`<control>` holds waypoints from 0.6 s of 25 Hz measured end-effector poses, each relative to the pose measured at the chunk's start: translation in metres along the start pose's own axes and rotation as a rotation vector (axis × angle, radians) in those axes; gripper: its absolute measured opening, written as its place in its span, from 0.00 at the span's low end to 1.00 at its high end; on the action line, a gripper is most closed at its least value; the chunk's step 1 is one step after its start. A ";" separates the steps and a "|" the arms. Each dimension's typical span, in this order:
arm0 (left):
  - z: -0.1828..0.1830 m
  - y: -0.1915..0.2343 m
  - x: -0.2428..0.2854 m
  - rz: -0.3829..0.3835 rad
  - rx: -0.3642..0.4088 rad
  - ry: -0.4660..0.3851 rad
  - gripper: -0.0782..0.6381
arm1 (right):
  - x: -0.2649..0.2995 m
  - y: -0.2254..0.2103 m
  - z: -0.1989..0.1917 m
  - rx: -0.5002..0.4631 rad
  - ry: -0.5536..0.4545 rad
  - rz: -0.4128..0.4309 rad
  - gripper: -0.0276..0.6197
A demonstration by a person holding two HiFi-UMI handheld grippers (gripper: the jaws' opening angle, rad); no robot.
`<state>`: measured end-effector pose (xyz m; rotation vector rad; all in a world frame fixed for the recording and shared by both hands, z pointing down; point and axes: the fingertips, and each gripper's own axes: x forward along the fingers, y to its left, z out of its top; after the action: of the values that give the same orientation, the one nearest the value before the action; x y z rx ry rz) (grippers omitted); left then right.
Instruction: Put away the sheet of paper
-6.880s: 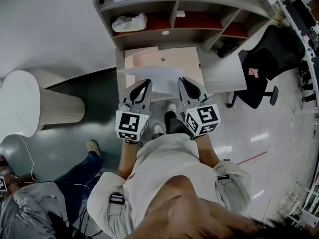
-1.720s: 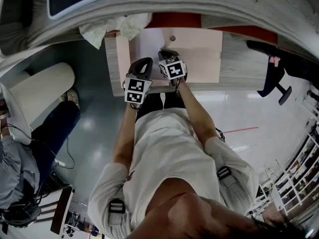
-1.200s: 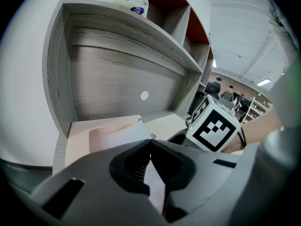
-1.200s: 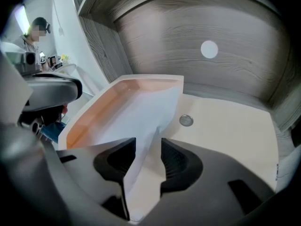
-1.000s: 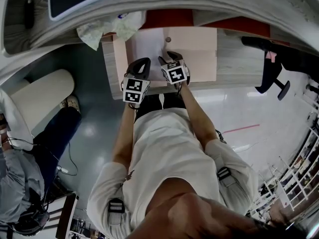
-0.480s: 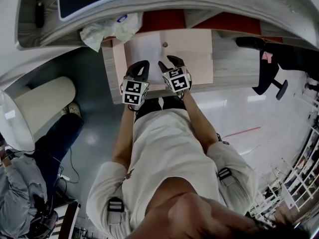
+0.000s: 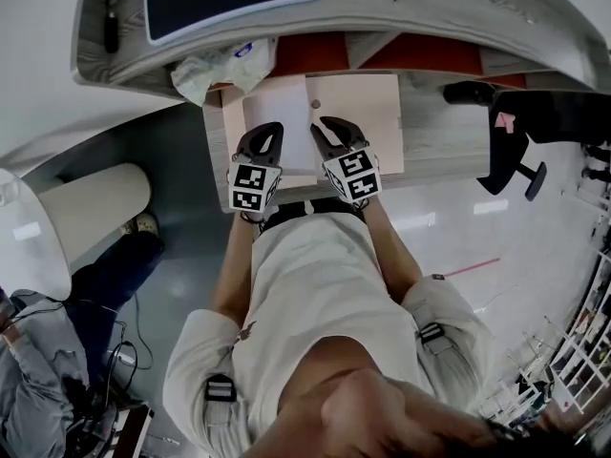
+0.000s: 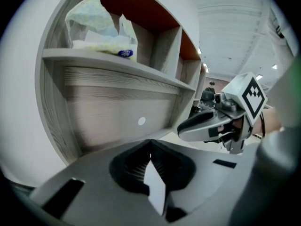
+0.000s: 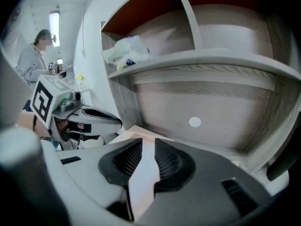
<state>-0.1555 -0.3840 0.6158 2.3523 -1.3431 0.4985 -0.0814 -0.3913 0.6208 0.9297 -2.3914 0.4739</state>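
From the head view, the sheet [image 7: 277, 122] lies flat on the left part of a pink mat [image 7: 368, 113] on the tabletop [image 7: 439, 136]. It sits just in front of the shelf [image 7: 458, 8], below the compartment with a crumpled bag [image 7: 215, 65]. My left tongs [image 7: 270, 134] are over the sheet's left half, tips pointing toward the shelf. My right tongs [image 7: 334, 127] are just beside its right edge, mostly over the mat. The sheet lies between and under the two pairs, and neither has hold of it. In the left gripper view, my left tongs [image 8: 150, 142] have their tips pressed together with nothing caught there. Only a white wedge shows through the gap behind the tips, and I cannot tell whether that is the sheet. The right tongs appear off to the right, and the bag sits on the shelf above. In the right gripper view, my right tongs [image 9: 148, 142] have just been closing and now stand at a narrow gap. Nothing is between the pads. A pale strip of surface shows through the slit, with the pink mat's corner beyond the tips. The left tongs are at the left edge of that view.
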 end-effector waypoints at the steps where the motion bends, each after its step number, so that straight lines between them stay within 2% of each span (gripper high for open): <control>1: 0.009 -0.001 -0.004 0.000 0.007 -0.017 0.14 | -0.007 0.001 0.011 -0.011 -0.025 0.004 0.18; 9: 0.083 -0.015 -0.042 -0.003 0.056 -0.167 0.14 | -0.058 0.016 0.081 -0.094 -0.197 0.043 0.10; 15: 0.116 -0.022 -0.065 0.003 0.094 -0.221 0.14 | -0.086 0.022 0.109 -0.150 -0.272 0.064 0.07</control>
<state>-0.1543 -0.3835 0.4811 2.5442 -1.4472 0.3153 -0.0802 -0.3849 0.4804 0.9007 -2.6655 0.1967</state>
